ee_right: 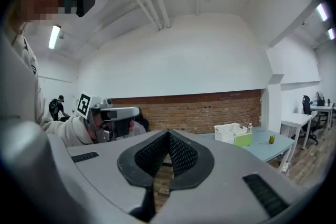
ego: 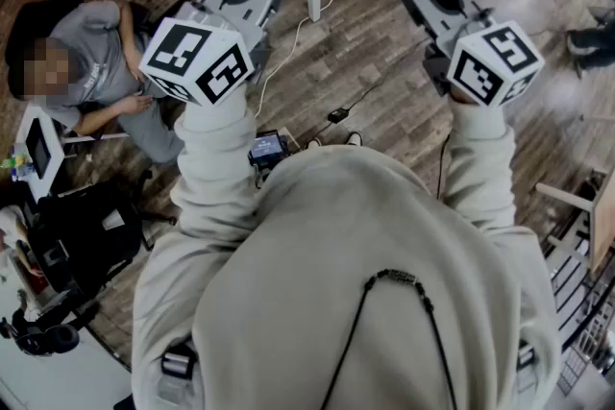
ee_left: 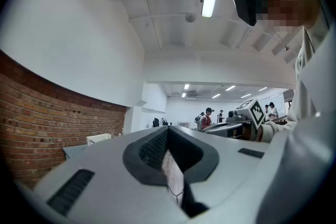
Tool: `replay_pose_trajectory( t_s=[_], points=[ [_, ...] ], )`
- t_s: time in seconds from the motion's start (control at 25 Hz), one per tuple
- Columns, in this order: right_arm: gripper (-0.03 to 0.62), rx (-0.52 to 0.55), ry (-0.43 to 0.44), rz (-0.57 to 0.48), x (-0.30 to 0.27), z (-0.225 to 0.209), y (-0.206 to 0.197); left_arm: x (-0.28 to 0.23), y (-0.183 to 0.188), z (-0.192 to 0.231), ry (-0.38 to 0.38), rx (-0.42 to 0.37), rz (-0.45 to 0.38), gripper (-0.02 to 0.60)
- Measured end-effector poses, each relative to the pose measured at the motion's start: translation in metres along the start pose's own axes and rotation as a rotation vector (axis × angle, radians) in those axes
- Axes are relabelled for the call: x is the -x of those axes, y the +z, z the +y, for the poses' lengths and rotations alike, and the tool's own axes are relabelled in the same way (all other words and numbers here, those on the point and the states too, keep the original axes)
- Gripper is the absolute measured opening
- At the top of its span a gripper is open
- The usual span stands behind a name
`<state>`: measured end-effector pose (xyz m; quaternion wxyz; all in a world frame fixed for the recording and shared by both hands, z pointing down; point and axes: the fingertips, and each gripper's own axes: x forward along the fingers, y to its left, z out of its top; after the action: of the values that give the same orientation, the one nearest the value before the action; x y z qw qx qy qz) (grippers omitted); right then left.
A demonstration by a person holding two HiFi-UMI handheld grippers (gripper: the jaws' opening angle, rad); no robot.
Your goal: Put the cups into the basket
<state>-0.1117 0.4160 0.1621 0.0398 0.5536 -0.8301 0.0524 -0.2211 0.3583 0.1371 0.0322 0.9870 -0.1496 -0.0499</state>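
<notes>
1. Pressed together, pinching nothing: left fingers [ee_left: 149, 150], right fingers [ee_right: 181, 157].
2. Basket [ee_right: 230, 132] on worktop [ee_right: 269, 150], well apart, off to the right of right fingers; probably that hand's reach.
3. No cups made out.

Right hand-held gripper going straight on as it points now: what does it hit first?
Looks free nearby. Past the shut right hand-held gripper the line ends at the brick wall; distance unclear. The white basket on the table sits off to the right.
</notes>
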Motion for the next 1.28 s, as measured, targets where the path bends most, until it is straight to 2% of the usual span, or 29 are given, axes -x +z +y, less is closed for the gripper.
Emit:
replay_pose_trajectory(
  t_s=[0.4,0.72,0.88,0.96,1.08,1.2,1.28],
  points=[
    [0.011,-0.028,0.002,0.001,0.010,-0.010,-0.006,-0.014,0.000,-0.018,-0.034,-0.006,0.012,-0.002],
    [0.011,-0.101,0.011,-0.011,0.016,-0.021,-0.012,-0.025,-0.001,-0.019,-0.037,0.011,0.005,-0.002],
    [0.011,-0.099,0.017,-0.016,0.024,-0.028,-0.012,-0.035,-0.003,-0.024,-0.026,0.001,-0.002,-0.002],
    [0.011,-0.116,0.029,-0.026,0.026,-0.034,-0.014,-0.042,-0.006,-0.026,-0.016,-0.007,0.016,-0.002],
    [0.012,-0.149,0.051,-0.040,0.034,-0.045,-0.020,-0.064,-0.009,-0.043,-0.018,-0.063,0.072,-0.002],
    [0.012,-0.117,0.032,-0.024,0.042,-0.054,-0.027,-0.082,-0.003,-0.064,-0.074,-0.049,0.060,-0.002],
    [0.011,-0.083,0.029,-0.010,0.047,-0.057,-0.035,-0.090,0.001,-0.064,-0.065,-0.055,0.051,-0.002]
  ],
)
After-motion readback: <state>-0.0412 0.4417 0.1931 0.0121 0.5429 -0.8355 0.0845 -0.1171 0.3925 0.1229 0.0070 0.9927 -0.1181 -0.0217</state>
